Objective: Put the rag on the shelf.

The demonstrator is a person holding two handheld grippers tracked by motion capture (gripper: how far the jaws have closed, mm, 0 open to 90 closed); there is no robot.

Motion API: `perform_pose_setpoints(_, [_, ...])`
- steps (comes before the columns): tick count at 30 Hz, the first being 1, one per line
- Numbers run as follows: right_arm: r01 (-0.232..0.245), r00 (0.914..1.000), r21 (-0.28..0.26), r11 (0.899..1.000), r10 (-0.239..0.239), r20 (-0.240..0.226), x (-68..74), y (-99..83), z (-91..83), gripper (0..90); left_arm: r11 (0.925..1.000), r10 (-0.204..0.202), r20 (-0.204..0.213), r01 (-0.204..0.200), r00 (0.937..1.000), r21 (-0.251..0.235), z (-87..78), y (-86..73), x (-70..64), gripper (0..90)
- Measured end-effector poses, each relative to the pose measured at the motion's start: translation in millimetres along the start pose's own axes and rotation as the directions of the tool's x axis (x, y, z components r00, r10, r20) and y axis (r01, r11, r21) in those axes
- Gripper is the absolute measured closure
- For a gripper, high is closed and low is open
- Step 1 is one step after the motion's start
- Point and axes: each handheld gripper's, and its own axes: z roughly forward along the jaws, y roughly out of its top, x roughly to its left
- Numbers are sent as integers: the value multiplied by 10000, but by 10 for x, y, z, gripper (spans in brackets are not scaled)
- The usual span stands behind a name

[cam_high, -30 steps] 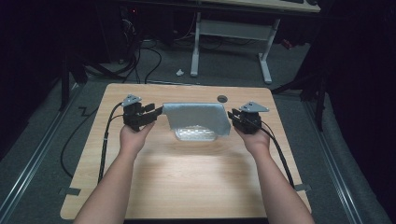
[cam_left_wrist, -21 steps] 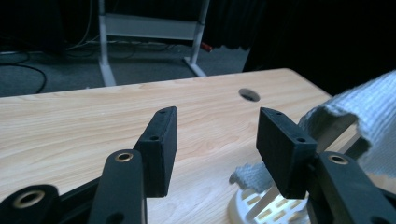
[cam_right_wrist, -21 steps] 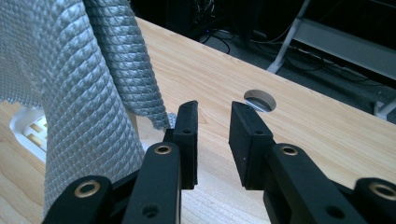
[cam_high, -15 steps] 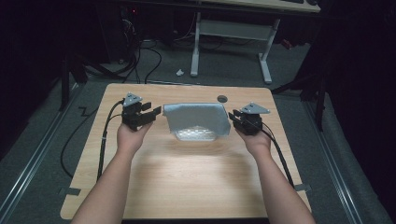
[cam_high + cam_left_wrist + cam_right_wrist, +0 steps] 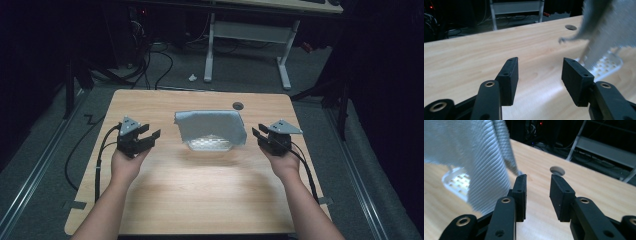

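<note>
A grey ribbed cloth (image 5: pixel 210 126) lies draped over a white perforated tray (image 5: pixel 210 145) at the middle of the wooden table (image 5: pixel 200 190). My left gripper (image 5: pixel 149 133) is held to the left of the cloth, apart from it and open, with nothing between its jaws. In the left gripper view the cloth (image 5: pixel 606 25) hangs at the upper right over the tray (image 5: pixel 605 63), beyond the open left gripper (image 5: pixel 539 77). My right gripper (image 5: pixel 258 133) stands open just right of the cloth. In the right gripper view the cloth (image 5: pixel 474 152) and the tray (image 5: pixel 455 182) lie left of the open right gripper (image 5: pixel 537 193).
A round cable hole (image 5: pixel 238 105) sits near the table's far edge, behind the cloth. Cables trail from both grippers over the table's sides. A white desk frame (image 5: pixel 250 45) and loose cables stand on the floor beyond the table.
Both grippers have drawn back from the cloth's side edges, outward and toward the person. The cloth has stayed draped over the tray.
</note>
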Motion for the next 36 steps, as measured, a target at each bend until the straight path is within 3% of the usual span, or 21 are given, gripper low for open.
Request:
perform_pose_setpoints(5, [-62,9999,-167,9998,59,-131,133,-107,-258,651,9999,-82,336,80,9994,68,-201,-275,-183,467])
perform_pose_setpoints(13, [99,9993,-229,9997,-107,-365,501,-363,-621,592,9985,177,1013,-229,9947,504,-406,-579,-604,458])
perform_pose_setpoints(15, [206,9987,-88,9997,-209,-454,604,-418,-659,570,9954,458,1214,-555,9915,779,-403,-618,-755,453])
perform_pose_setpoints(21, [-202,9972,801,9966,259,-704,955,-587,-616,463,9843,828,1999,-1116,9763,1371,-356,-811,-1216,425])
perform_pose_setpoints(22, [-235,9971,877,9959,297,-705,1018,-640,-611,440,9813,1001,1993,-1298,9748,1420,-356,-848,-1281,426])
perform_pose_setpoints(24, [-439,9978,703,9966,472,-463,1136,-821,-635,445,9593,1876,2046,-2240,9607,1721,-351,-885,-1397,421])
perform_pose_setpoints(25, [-636,9969,639,9959,664,-430,1174,-932,-649,482,9511,2176,2032,-2542,9546,1754,-352,-910,-1438,418])
perform_pose_setpoints(26, [-605,9954,984,9933,674,-686,1192,-959,-639,435,9469,2241,2156,-2646,9504,1825,-350,-922,-1452,415])
perform_pose_setpoints(27, [-220,9952,1142,9932,326,-918,1209,-952,-637,422,9485,2166,2236,-2591,9503,1821,-345,-926,-1452,412])
perform_pose_setpoints(28, [353,9969,1026,9941,-279,-731,1221,-959,-651,442,9515,2069,2258,-2495,9519,1798,-340,-922,-1442,412])
perform_pose_setpoints(29, [502,9974,961,9941,-449,-564,1212,-968,-655,443,9552,1927,2263,-2353,9548,1794,-332,-912,-1426,410])
perform_pose_setpoints(31, [-256,9966,1080,9938,338,-752,1160,-977,-630,437,9649,1557,2238,-1966,9621,1740,-327,-890,-1382,405])
perform_pose_setpoints(32, [-369,9959,1109,9931,457,-778,1149,-977,-615,436,9691,1374,2257,-1781,9645,1707,-325,-891,-1362,405])
perform_pose_setpoints(34, [-37,9978,1070,9943,108,-658,1151,-977,-603,430,9692,1279,2248,-1698,9660,1784,-317,-902,-1337,405])
perform_pose_setpoints(36, [-124,9971,1098,9939,205,-731,1133,-991,-609,428,9692,1175,2199,-1601,9684,1870,-304,-920,-1316,404])
